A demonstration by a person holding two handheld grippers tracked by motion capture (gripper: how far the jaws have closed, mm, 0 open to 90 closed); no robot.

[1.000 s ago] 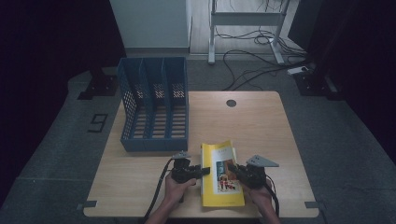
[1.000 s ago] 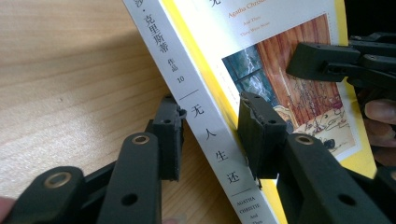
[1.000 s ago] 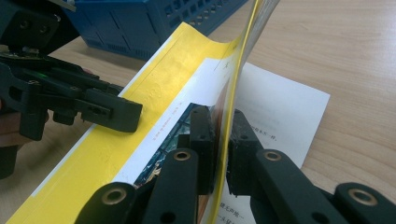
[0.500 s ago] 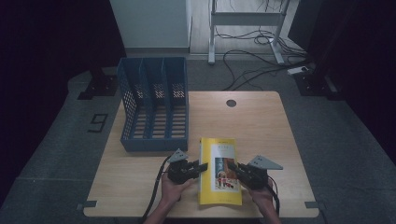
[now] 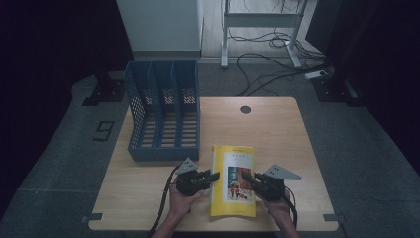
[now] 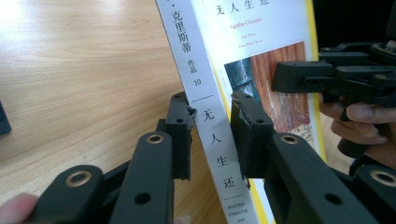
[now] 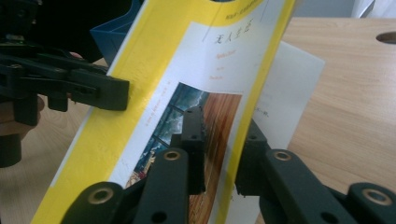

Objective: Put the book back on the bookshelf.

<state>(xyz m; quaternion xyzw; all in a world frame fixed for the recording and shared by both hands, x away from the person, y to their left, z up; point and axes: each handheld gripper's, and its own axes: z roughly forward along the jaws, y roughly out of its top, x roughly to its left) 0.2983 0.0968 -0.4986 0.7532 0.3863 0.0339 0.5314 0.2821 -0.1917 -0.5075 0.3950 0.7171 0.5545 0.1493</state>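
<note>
A yellow-and-white paperback book (image 5: 233,198) lies near the table's front edge, its left side raised. My left gripper (image 5: 214,176) holds it by the white spine (image 6: 210,126). Its jaws have just been closing, and in the left gripper view (image 6: 211,112) both pads press on the spine. My right gripper (image 5: 247,177) reaches in from the right. Its jaws (image 7: 222,126) have just been opening and stand either side of the front cover's free edge (image 7: 243,112), with a gap on the picture side. A white page (image 7: 294,79) shows behind the cover.
A blue three-slot file holder (image 5: 163,111) stands at the back left of the wooden table (image 5: 277,129). A round cable hole (image 5: 245,109) sits near the far edge. Beyond the table are a desk frame and cables on the floor.
The left gripper has risen a little and tipped, so its grey plate now shows, and the book's spine side has come up with it. The right hand has stayed in place.
</note>
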